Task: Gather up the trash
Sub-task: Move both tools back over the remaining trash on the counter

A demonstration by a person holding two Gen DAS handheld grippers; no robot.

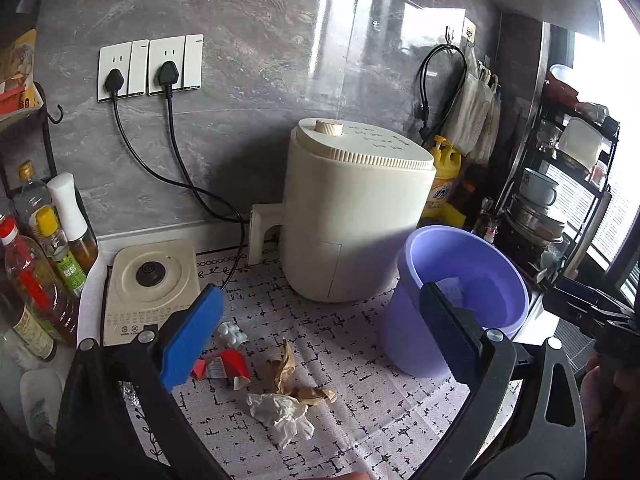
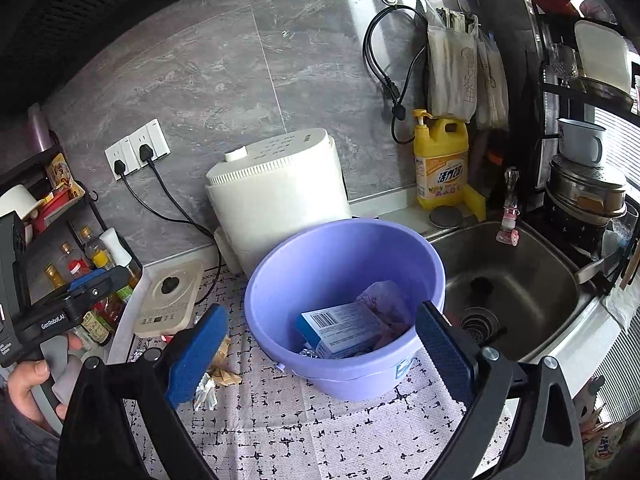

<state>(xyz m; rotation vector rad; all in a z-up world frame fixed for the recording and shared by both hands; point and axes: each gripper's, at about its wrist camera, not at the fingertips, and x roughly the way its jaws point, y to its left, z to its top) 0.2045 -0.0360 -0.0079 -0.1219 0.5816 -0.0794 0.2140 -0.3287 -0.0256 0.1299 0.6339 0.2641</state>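
Observation:
A purple bucket [image 1: 460,300] stands on the patterned counter mat; in the right wrist view the bucket [image 2: 344,304] holds a blue-and-white box [image 2: 340,328] and a pink wrapper [image 2: 384,300]. Loose trash lies on the mat: a white crumpled tissue [image 1: 284,412], brown crumpled paper [image 1: 296,376], a red wrapper [image 1: 228,366] and a small white piece [image 1: 232,334]. My left gripper [image 1: 320,340] is open and empty above this trash. My right gripper [image 2: 320,352] is open and empty over the bucket's near rim.
A cream air fryer [image 1: 356,212] stands behind the bucket. A kettle base [image 1: 150,288] and oil bottles [image 1: 36,272] are at left. A steel sink [image 2: 516,280], yellow detergent bottle [image 2: 440,160] and dish rack [image 2: 588,184] are at right. Plug cables [image 1: 176,172] run down the wall.

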